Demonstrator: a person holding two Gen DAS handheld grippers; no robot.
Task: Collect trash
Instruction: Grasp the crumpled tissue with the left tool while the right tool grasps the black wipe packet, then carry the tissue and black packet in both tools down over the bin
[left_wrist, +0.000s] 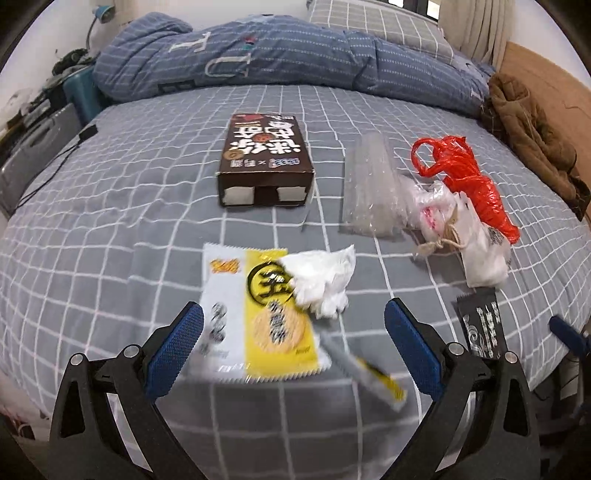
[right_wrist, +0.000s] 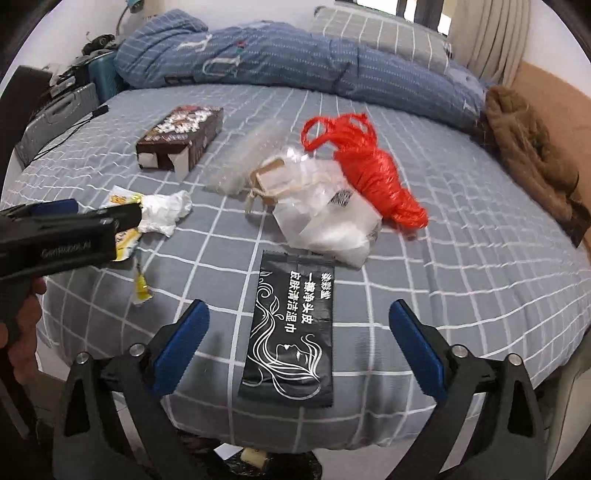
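A bed with a grey checked sheet (left_wrist: 110, 206) fills both views, its near edge curving away just under the cameras.

Nearest to the left gripper (left_wrist: 293, 345), whose blue pads stand wide apart with nothing between them, lies a yellow-and-white snack wrapper (left_wrist: 255, 321). A crumpled white tissue (left_wrist: 321, 280) rests on its far corner and a torn wrapper strip (left_wrist: 369, 373) lies just beside its near edge. The right gripper (right_wrist: 299, 339) is also spread and empty, with a black wet-wipe sachet (right_wrist: 291, 328) flat on the sheet between its fingers.

The flat wrappers are the risk. I judge that pads closing on them could pinch up the soft sheet instead, or slide over the glossy film. Lifting the snack wrapper would likely tip the tissue off. The strip and the sachet sit close to the bed's edge, so a nudge might send them to the floor.

Further off lie a heap of clear plastic bags (right_wrist: 325, 218) with a card tag on string, a red plastic bag (right_wrist: 373, 173) touching it, and a clear ridged sheet (left_wrist: 369, 184). The brown snack box (left_wrist: 264, 158) stands apart.

The near wrapper is blurred in the left view. No bin is clearly in view; something dark shows below the bed edge in the right view, too cut off to identify. Beyond, a blue quilt (left_wrist: 258, 59) and a brown coat (left_wrist: 532, 136) hide the far side.
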